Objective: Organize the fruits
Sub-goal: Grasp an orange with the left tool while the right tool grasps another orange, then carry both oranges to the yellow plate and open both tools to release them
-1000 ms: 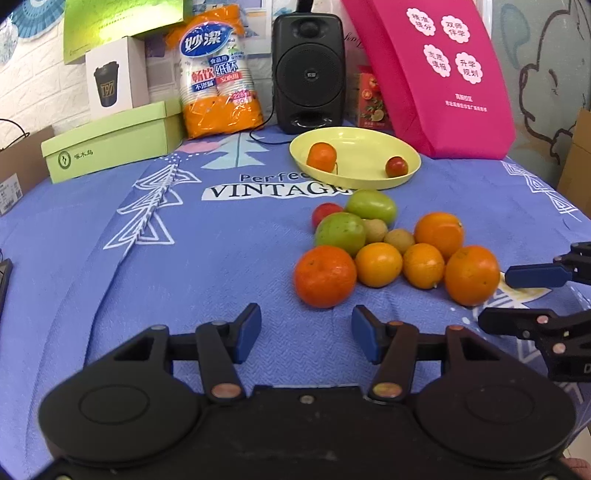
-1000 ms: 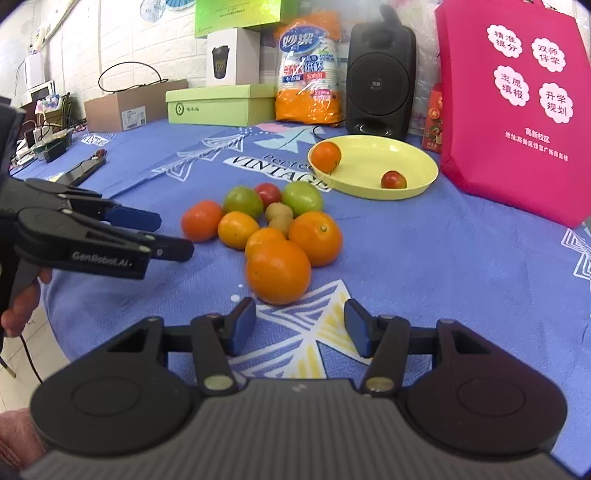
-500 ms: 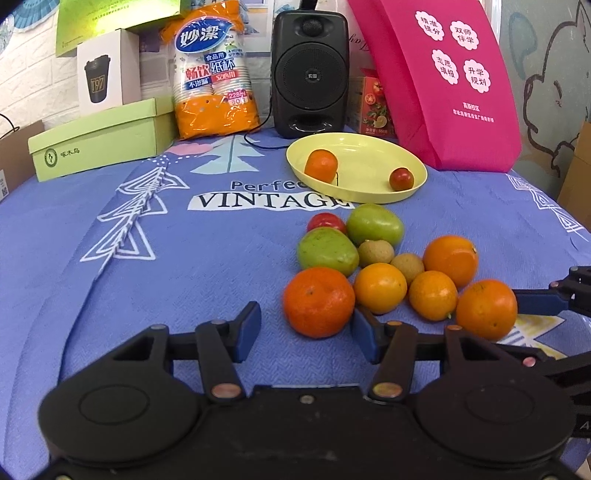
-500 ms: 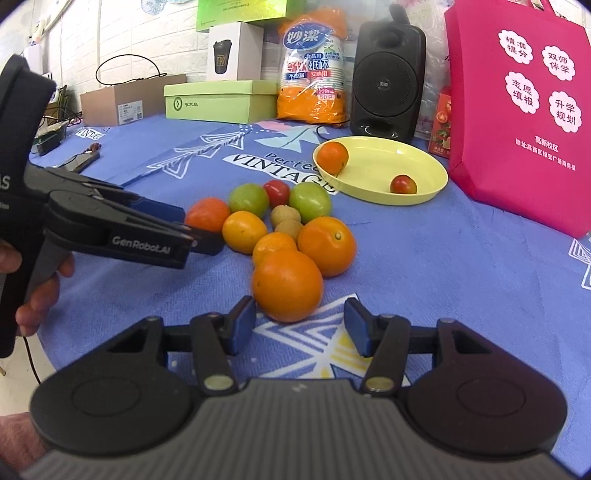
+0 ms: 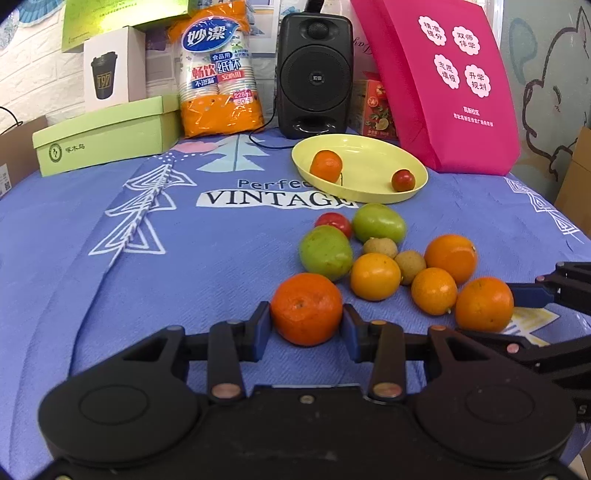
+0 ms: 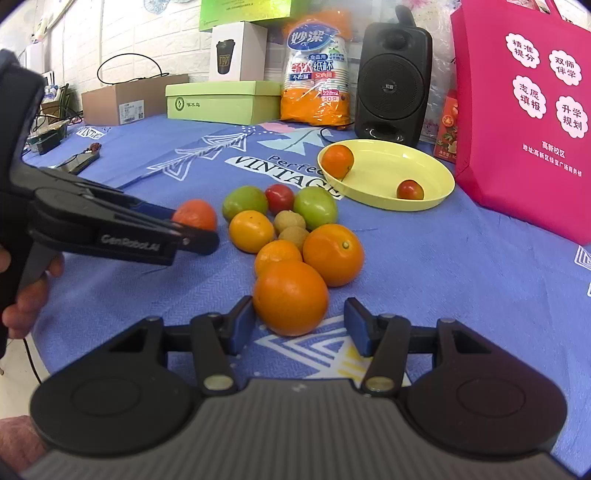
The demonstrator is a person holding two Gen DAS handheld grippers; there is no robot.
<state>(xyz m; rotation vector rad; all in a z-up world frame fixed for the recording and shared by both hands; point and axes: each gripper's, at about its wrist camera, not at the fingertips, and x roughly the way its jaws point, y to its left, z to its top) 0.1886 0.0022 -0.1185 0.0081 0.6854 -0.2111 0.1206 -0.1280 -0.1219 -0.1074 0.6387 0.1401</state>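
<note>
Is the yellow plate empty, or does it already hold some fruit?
Not empty. The yellow plate holds two fruits: an orange near its left rim and a small red fruit toward the right. The remaining fruit lies on the cloth.

A white brick wall (image 6: pixel 147 33) is standing behind the table (image 5: pixel 184 258), which is wearing a blue printed cloth under even light.
</note>
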